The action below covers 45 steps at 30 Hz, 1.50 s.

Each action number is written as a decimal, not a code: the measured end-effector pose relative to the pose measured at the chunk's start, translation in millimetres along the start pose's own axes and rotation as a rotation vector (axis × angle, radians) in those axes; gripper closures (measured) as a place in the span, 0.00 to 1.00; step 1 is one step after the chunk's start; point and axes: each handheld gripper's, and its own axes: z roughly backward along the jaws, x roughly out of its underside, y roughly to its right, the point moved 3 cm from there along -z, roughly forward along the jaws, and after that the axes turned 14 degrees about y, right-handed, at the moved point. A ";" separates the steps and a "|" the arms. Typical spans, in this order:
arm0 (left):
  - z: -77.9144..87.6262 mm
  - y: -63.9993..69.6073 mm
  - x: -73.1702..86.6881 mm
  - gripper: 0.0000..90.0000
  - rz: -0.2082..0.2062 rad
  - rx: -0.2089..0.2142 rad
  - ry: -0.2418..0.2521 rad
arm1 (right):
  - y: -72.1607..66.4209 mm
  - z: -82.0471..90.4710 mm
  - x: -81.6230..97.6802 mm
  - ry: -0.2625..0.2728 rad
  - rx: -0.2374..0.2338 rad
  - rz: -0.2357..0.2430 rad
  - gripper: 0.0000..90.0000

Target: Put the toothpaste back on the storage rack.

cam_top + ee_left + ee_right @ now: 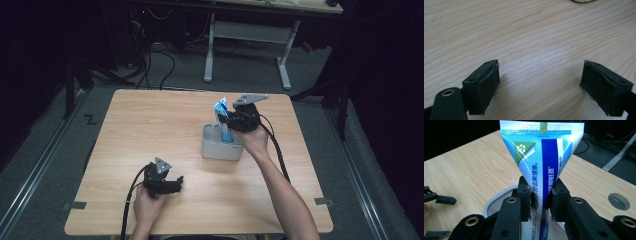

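A blue and white toothpaste tube (223,119) stands upright in a grey holder cup (220,148) near the table's middle. My right gripper (229,121) is shut on the tube, its black pads (554,202) squeezing the tube (541,167) below its flat crimped end, above the holder's rim (496,200). My left gripper (176,182) rests low over the wood near the front left, jaws wide apart. In the left gripper view its two pads (484,87) frame bare table (531,45) around the left gripper's (540,86) empty gap.
The wooden table (150,125) has a round cable hole (619,201) near its right side. A white desk frame (250,35) and cables stand on the floor beyond the far edge. In the right gripper view, the left gripper's fingers (439,198) lie at the far left.
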 end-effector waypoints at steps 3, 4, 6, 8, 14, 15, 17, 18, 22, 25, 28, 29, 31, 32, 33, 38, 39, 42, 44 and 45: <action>0.0 -0.1 0.0 0.17 -0.002 -0.001 0.000 | 0.4 -0.1 2.1 -0.006 0.002 0.001 0.82; 0.0 -0.1 0.0 0.17 -0.002 -0.001 0.000 | 0.5 -0.1 3.0 -0.007 0.001 0.000 0.82; 0.0 -0.1 0.0 0.17 -0.001 -0.001 0.000 | 0.6 -0.3 4.9 -0.013 0.001 -0.003 0.82; 0.0 -0.1 0.0 0.17 -0.001 -0.001 0.000 | 0.8 -0.7 6.6 -0.019 -0.001 -0.005 0.82; 0.0 -0.1 0.0 0.17 -0.001 0.000 0.000 | -0.6 -3.9 11.8 -0.040 -0.003 0.001 0.81; 0.0 -0.1 0.0 0.17 -0.001 0.000 0.000 | -1.5 -5.3 12.9 -0.044 -0.010 -0.001 0.81; 0.0 -0.1 0.0 0.17 -0.001 0.000 0.000 | -1.6 -5.9 13.4 -0.046 -0.013 0.002 0.81; 0.0 -0.1 0.0 0.17 -0.001 -0.001 0.000 | -2.4 -6.8 14.0 -0.049 -0.014 -0.001 0.81; 0.0 -0.1 0.0 0.17 -0.002 0.000 0.000 | -4.4 -9.8 17.0 -0.061 -0.018 0.007 0.81; -0.1 0.0 0.0 0.17 0.001 -0.001 0.002 | -4.4 -11.2 20.1 -0.064 -0.021 0.002 0.81; -0.1 0.0 0.0 0.17 0.000 -0.001 0.002 | -2.2 -9.4 21.5 -0.054 -0.017 -0.017 0.80; -0.1 0.1 0.0 0.17 0.000 -0.001 0.002 | -1.5 -9.0 22.0 -0.049 -0.019 -0.021 0.79; -0.1 0.1 0.0 0.17 0.000 0.000 0.001 | 0.4 -8.2 23.1 -0.040 -0.017 -0.034 0.79; -0.1 0.1 0.0 0.17 0.000 -0.001 0.001 | 0.9 -7.7 23.4 -0.039 -0.013 -0.032 0.78; -0.1 0.1 0.0 0.17 0.000 -0.001 0.001 | 0.7 -7.2 23.4 -0.040 -0.008 -0.023 0.78; -0.1 0.1 0.0 0.17 0.000 -0.001 0.001 | 0.2 -3.4 22.9 -0.035 -0.008 -0.020 0.73; -0.1 0.2 0.0 0.17 0.001 -0.001 0.001 | 0.5 -1.8 23.0 -0.031 -0.003 -0.018 0.73; -0.1 0.2 0.0 0.17 0.001 -0.001 0.002 | 1.7 2.6 22.0 -0.018 0.002 -0.023 0.68; 0.0 0.3 0.0 0.17 0.000 0.000 0.001 | 1.9 7.0 19.8 -0.012 -0.001 -0.030 0.66; 0.0 0.3 0.0 0.17 -0.001 0.000 0.001 | 1.9 7.0 19.8 -0.012 -0.001 -0.030 0.66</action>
